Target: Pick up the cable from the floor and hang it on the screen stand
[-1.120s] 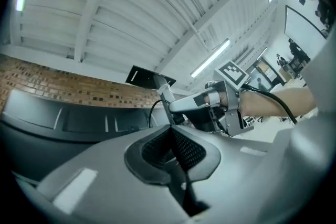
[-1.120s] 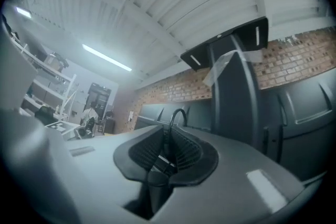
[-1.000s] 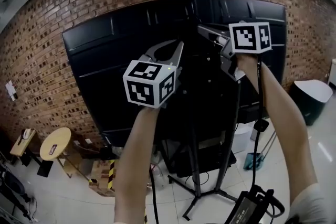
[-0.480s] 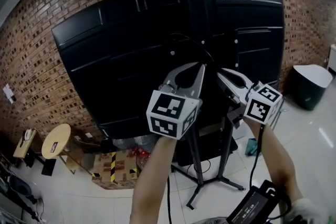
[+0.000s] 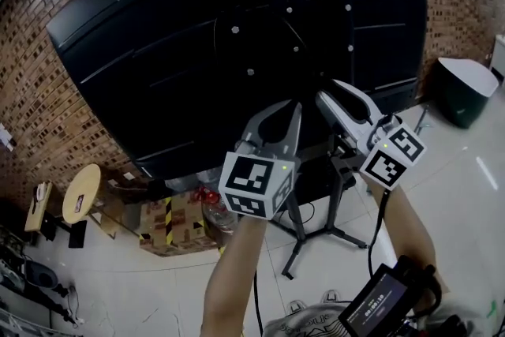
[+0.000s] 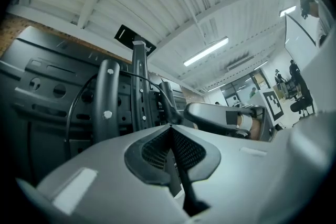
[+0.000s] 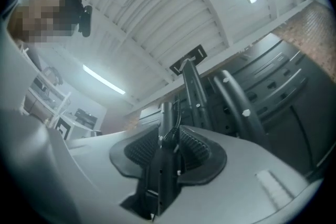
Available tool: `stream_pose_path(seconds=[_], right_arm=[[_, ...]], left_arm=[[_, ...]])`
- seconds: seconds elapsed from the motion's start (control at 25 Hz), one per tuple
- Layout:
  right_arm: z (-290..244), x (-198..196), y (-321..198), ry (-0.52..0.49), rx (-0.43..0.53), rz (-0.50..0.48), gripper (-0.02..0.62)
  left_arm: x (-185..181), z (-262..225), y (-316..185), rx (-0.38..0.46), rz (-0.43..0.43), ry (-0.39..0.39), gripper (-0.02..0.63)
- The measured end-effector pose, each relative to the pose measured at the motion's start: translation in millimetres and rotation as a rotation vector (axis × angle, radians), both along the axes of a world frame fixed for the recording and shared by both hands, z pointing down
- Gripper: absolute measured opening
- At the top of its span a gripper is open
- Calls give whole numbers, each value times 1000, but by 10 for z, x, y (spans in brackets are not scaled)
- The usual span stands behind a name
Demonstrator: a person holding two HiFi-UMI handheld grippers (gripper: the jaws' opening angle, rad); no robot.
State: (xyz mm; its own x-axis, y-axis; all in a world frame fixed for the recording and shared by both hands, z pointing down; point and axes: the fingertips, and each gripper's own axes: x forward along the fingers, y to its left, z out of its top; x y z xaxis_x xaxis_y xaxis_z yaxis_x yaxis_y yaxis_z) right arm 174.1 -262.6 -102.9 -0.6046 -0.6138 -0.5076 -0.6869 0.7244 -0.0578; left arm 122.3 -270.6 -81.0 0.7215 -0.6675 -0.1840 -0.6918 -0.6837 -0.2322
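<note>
The big black screen (image 5: 197, 51) shows its back on a black stand (image 5: 304, 233) with tripod legs. A thin black cable (image 5: 215, 39) loops across that back, up by the stand's pole (image 7: 193, 92). My right gripper (image 5: 322, 97) is raised in front of the screen. Its jaws are opening, and the cable's black plug (image 7: 161, 165) lies loosely between its pads, the cord running up from it. My left gripper (image 5: 296, 105) is close beside it on the left, shut with nothing in it. In the left gripper view its tips (image 6: 169, 127) meet in front of the pole (image 6: 139, 86).
A brick wall (image 5: 47, 114) stands behind the screen. On the floor at the left are a round wooden stool (image 5: 83, 197) and a cardboard box with yellow-black tape (image 5: 170, 221). At the right stands a dark bin with a white lid (image 5: 465, 87). A black device (image 5: 379, 304) hangs low near me.
Both grippers have come down from the top of the stand's pole to the screen's lower half. They now sit close together. The cable loop stays up on the screen's back.
</note>
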Motion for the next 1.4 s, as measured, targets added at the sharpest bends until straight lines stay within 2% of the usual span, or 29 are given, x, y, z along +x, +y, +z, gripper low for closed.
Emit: stream_pose_path(seconds=[0.08, 0.16, 0.24, 0.32, 0.44, 0.6, 0.76, 0.84, 1.16, 1.4], right_arm=[[116, 166, 2, -34, -5, 48, 114], [254, 213, 64, -24, -19, 46, 110], [369, 136, 212, 28, -17, 39, 74], [473, -2, 372, 109, -1, 53, 3], [651, -224, 502, 191, -9, 60, 2], [1151, -556, 628, 208, -110, -14, 0], [1636, -699, 740, 215, -223, -45, 0], [1763, -748, 779, 221, -247, -49, 0], [2128, -1059, 991, 249, -290, -114, 0], [2184, -1055, 1091, 262, -296, -99, 0]], left_arm=[[-18, 99, 14, -10, -4, -10, 20], [-79, 134, 60, -6, -14, -3, 20], [-181, 134, 146, 0, -26, 38, 20], [-283, 166, 227, 1, -44, 82, 20], [-397, 313, 303, -22, -65, 109, 20], [-625, 822, 555, -74, -108, 104, 20], [-809, 1477, 768, -184, -165, 136, 20], [-843, 1649, 831, -228, -172, 156, 20], [-1020, 1805, 1139, -247, -222, 182, 20], [-1124, 1749, 1158, -235, -269, 182, 19]])
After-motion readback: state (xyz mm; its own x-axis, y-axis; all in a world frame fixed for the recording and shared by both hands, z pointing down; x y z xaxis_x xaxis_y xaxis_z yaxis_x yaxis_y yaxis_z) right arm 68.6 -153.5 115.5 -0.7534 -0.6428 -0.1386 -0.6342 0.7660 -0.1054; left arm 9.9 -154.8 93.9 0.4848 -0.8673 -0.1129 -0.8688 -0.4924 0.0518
